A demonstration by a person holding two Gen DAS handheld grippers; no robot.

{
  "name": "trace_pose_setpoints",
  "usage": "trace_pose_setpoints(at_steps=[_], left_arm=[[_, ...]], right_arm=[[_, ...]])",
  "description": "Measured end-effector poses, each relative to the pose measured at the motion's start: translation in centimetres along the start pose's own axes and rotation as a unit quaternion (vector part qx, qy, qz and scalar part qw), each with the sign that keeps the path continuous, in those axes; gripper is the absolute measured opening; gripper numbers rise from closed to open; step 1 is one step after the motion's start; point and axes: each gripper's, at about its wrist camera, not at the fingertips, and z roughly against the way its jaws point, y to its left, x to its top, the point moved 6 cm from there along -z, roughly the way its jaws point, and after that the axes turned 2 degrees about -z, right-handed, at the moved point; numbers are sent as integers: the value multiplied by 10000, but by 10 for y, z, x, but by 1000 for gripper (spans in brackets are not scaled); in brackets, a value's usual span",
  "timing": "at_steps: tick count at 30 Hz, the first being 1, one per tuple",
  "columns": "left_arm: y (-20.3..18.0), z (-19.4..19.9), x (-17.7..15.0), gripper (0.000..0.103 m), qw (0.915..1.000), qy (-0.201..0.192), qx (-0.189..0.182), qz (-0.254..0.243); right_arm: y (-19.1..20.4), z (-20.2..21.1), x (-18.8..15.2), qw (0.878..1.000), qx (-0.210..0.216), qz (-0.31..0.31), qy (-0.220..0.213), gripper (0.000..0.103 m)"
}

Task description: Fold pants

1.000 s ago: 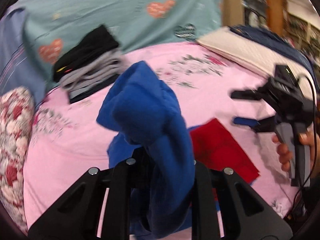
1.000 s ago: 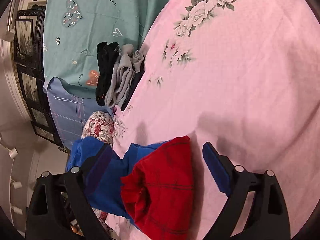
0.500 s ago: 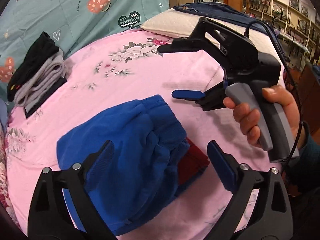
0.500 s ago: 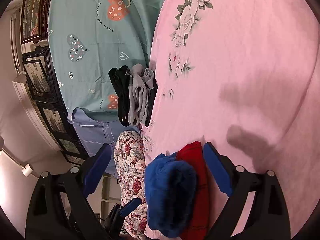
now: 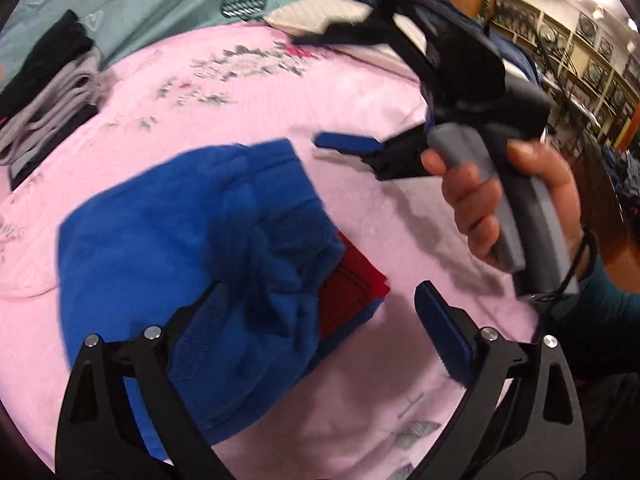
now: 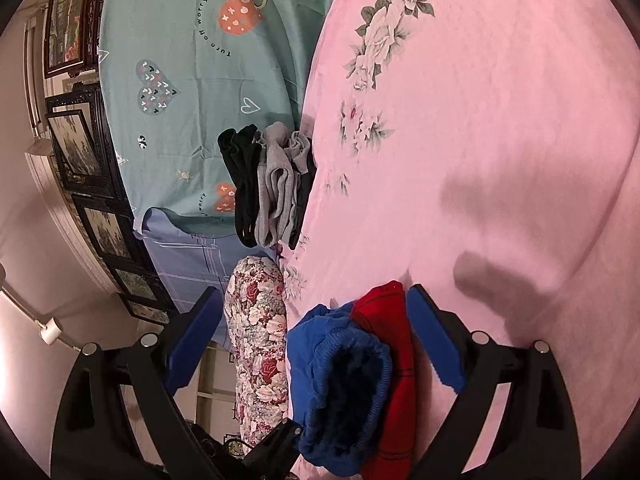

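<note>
The blue fleece pants [image 5: 168, 248] lie folded on the pink floral bedsheet [image 5: 240, 92], with a red lining or red piece [image 5: 352, 288] showing under their right edge. My left gripper [image 5: 320, 320] is open just above the near edge of the pants, holding nothing. My right gripper [image 5: 344, 88] is open, held in a hand above the sheet to the right of the pants. In the right wrist view the pants [image 6: 340, 392] and the red part [image 6: 394, 360] sit between the open fingers of the right gripper [image 6: 312, 340], untouched.
A stack of folded black and grey clothes [image 5: 48, 80] lies at the far left of the bed; it also shows in the right wrist view [image 6: 268, 188]. A floral pillow [image 6: 260, 340], a teal heart-print sheet [image 6: 192, 80] and a cream pillow [image 5: 320, 12] border the bed.
My left gripper let go of the blue pants, which dropped folded over onto the sheet, and opened. The right gripper moved up and closer to the pants' right side.
</note>
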Motion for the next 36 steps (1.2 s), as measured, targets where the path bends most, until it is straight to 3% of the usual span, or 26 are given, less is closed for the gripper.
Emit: trace_pose_setpoints(at_steps=[2,5,8,10,12,14,15,17,21,24,28,31,36], left_arm=[[17,25,2,96,9990,-296,295,159],[56,61,-1,99,9925,-600,855,634],[100,77,-12,100,9813,-611,1247,1332],[123,81,-20,100,9737,-562,1256,1813],[143,85,-27,100,9664,-584,1125,2235],[159,81,-35,100,9597,-515,948,2593],[164,78,-40,100,9582,-477,883,2681],[171,63,-44,100,9563,-356,753,2803],[174,48,-51,100,9567,-203,524,2855],[171,45,-50,100,9592,-168,319,2805],[170,36,-48,100,9608,-89,146,2768],[170,27,-47,100,9614,-19,80,2752],[169,19,-45,100,9618,81,6,2738]], right_arm=[[2,1,-1,9999,-123,103,-42,93],[29,4,-9,9933,-441,1060,-145,93],[80,4,-40,9669,-268,2537,-87,95],[95,-7,-67,9583,-54,2837,336,99],[99,-18,-87,9564,110,2817,764,99],[94,-31,-102,9539,-39,2792,1102,99],[85,-37,-104,9518,-323,2793,1224,99],[52,-49,-104,9399,-1321,2775,1491,99],[45,-34,-100,9423,-1315,2754,1373,99],[52,-11,-85,9600,-1024,2258,1299,100],[29,15,-66,9687,-1473,1526,1292,101],[9,19,-71,9643,-1781,976,1698,101],[2,7,-89,9466,-2058,750,2364,101]])
